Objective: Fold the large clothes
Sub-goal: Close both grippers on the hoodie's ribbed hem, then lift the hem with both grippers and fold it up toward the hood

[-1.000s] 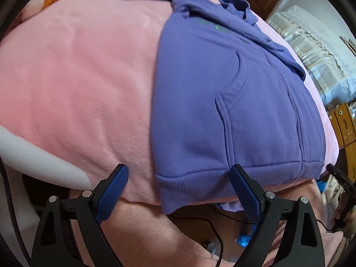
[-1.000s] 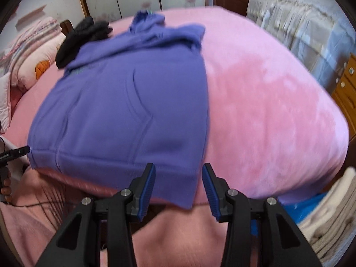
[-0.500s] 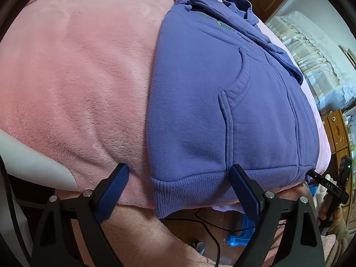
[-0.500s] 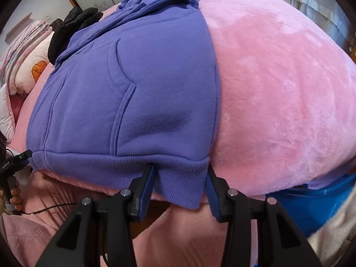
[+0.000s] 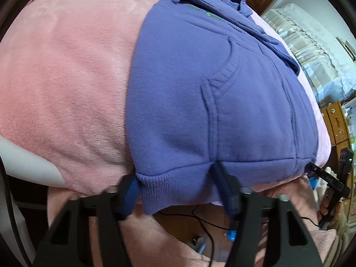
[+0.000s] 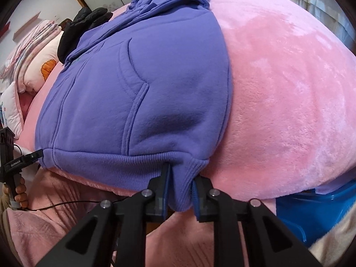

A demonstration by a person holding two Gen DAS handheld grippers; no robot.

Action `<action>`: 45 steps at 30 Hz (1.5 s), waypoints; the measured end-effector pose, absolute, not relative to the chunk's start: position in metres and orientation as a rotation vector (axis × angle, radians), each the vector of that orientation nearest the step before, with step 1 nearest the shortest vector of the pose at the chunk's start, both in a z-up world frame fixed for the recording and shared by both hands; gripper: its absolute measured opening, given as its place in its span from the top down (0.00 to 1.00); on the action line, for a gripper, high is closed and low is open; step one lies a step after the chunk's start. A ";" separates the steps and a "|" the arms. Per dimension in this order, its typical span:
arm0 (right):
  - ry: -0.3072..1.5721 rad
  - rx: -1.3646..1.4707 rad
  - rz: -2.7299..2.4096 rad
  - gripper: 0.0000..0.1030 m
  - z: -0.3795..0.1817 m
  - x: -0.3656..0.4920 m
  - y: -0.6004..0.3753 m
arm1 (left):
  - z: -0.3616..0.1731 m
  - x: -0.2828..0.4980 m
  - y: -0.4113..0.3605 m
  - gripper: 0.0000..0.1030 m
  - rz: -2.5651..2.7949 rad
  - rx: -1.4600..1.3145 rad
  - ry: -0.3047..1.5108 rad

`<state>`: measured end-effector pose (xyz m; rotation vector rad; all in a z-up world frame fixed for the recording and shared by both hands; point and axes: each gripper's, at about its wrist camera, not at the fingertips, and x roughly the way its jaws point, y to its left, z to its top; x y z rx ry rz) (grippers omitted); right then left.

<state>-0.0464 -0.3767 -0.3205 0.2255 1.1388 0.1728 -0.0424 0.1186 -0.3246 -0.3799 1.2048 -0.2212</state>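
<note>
A pink fleece blanket (image 6: pixel 278 89) fills the frame; black gloves (image 6: pixel 85 21) and a pillow (image 6: pixel 42 66) sit upper left, a blue tub (image 6: pixel 316 211) lower right.

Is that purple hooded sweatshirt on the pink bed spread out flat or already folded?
Partly folded: the purple hooded sweatshirt lies as a narrow rectangle, sleeves tucked out of sight, on the pink blanket.

Small green print on the chest of the purple hoodie (image 5: pixel 207 84), near the hood: too blurry to read. White letters on the other black gripper (image 6: pixel 15 163), left of the hoodie's hem: looks like "GenRobot.AI", not clear. No other words readable.
</note>
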 end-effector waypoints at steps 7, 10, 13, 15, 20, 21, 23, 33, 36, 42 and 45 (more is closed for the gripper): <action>1.068 0.200 0.234 0.92 -0.289 -0.049 -0.369 | -0.308 -0.032 0.105 0.92 -0.196 -0.435 1.235; 0.961 0.231 0.281 0.92 -0.250 -0.049 -0.370 | -0.279 -0.027 0.106 0.92 -0.246 -0.495 1.177; 0.836 0.293 0.324 0.93 -0.204 -0.044 -0.377 | -0.240 -0.018 0.108 0.92 -0.293 -0.546 1.080; 0.761 0.302 0.339 0.93 -0.176 -0.034 -0.380 | -0.211 -0.001 0.111 0.92 -0.311 -0.596 1.016; 0.624 0.333 0.348 0.95 -0.125 0.012 -0.390 | -0.151 0.061 0.119 0.92 -0.313 -0.687 0.870; 0.602 0.346 0.336 0.95 -0.119 0.028 -0.394 | -0.145 0.075 0.120 0.92 -0.303 -0.692 0.857; 0.578 0.380 0.313 0.95 -0.112 0.054 -0.401 | -0.133 0.110 0.124 0.92 -0.272 -0.706 0.835; 0.667 0.553 0.147 0.95 -0.151 0.242 -0.431 | -0.154 0.303 0.116 0.92 -0.143 -0.702 0.905; 0.727 0.560 0.092 0.96 -0.176 0.290 -0.429 | -0.179 0.349 0.108 0.92 -0.083 -0.695 0.945; 0.802 0.556 0.026 0.96 -0.218 0.344 -0.426 | -0.230 0.404 0.103 0.92 0.015 -0.710 0.995; 0.809 0.550 0.003 0.96 -0.228 0.362 -0.428 | -0.243 0.417 0.106 0.92 0.024 -0.737 0.981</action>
